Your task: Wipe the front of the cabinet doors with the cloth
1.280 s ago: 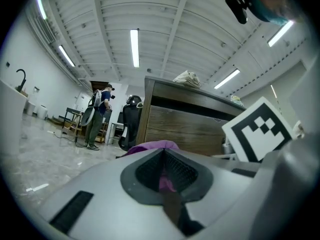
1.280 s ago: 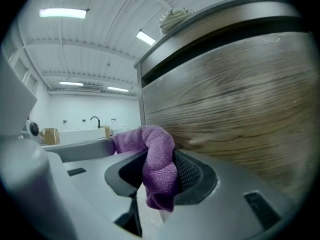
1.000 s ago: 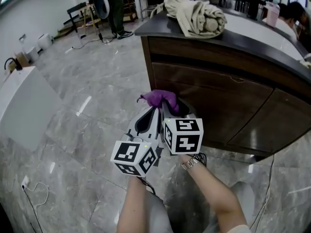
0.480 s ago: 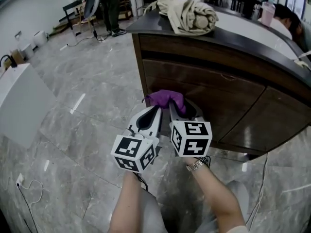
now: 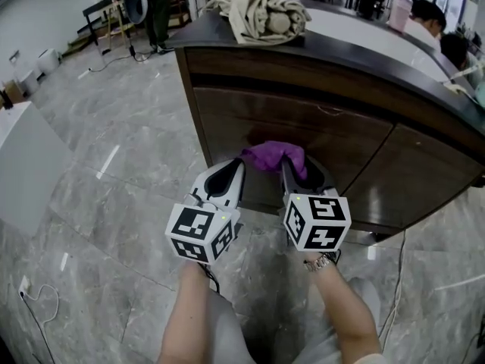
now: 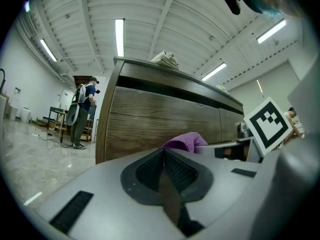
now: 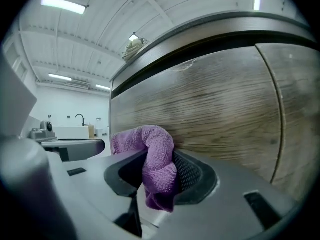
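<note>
Cloth [image 5: 274,156], purple and bunched, is clamped in the right gripper [image 5: 301,174] jaws, close to the cabinet door [image 5: 326,139] at 12 o'clock; contact is unclear. Left gripper [image 5: 229,179] sits just beside at 9 o'clock, jaws together, holding nothing.

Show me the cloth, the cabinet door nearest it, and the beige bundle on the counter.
cloth [image 7: 159,159]: right gripper view, on the fold pinched between the jaws.
cabinet door [image 5: 250,123]: head view, on its wood front.
beige bundle [image 5: 258,10]: head view, on its middle.
</note>
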A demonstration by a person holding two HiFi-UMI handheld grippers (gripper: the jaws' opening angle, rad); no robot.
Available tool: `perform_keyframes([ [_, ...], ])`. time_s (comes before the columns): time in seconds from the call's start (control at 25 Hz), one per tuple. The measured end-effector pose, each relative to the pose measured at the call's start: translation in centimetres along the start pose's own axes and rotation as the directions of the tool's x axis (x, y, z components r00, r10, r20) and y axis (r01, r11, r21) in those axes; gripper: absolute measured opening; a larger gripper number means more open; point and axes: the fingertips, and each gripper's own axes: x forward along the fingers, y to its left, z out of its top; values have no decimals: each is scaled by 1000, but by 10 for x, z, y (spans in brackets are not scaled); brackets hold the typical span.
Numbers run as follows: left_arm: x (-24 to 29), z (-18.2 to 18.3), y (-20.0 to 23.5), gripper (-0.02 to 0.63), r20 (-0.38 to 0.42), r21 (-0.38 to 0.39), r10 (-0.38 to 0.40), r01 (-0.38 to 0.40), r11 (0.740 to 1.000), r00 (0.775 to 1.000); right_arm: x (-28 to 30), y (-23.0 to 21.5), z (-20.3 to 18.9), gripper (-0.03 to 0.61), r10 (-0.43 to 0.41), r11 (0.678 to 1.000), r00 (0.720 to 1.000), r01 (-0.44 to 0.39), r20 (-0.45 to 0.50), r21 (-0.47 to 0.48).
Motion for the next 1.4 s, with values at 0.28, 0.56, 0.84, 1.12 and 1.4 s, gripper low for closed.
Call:
perform_keyframes([
  [0.28, 6, 1, -4, 11, 4, 11, 10, -10, 1000, 1000, -33, -54, 3, 147, -80, 997, 996, 80, 24, -8],
  [0.56, 13, -2, -13, 11, -5, 18, -2, 2, 1000, 1000, -66, -108, -5, 149, -144, 989, 990, 144, 4, 27],
  [0.84, 14, 1, -16, 11, 2, 22, -3, 3, 1000, 1000, -86, -143, -12, 149, -223, 974, 975, 223, 7, 39],
  [1.12, -2, 3, 6, 11, 23, -6, 53, -53, 999, 998, -89, -114, -38, 149, -215, 970, 977, 215, -19, 109],
  [1.4, -22, 7, 44, 11, 54, -57, 150, -147, 987, 987, -22, 26, -80, 149, 70, 994, 992, -61, -109, 88],
])
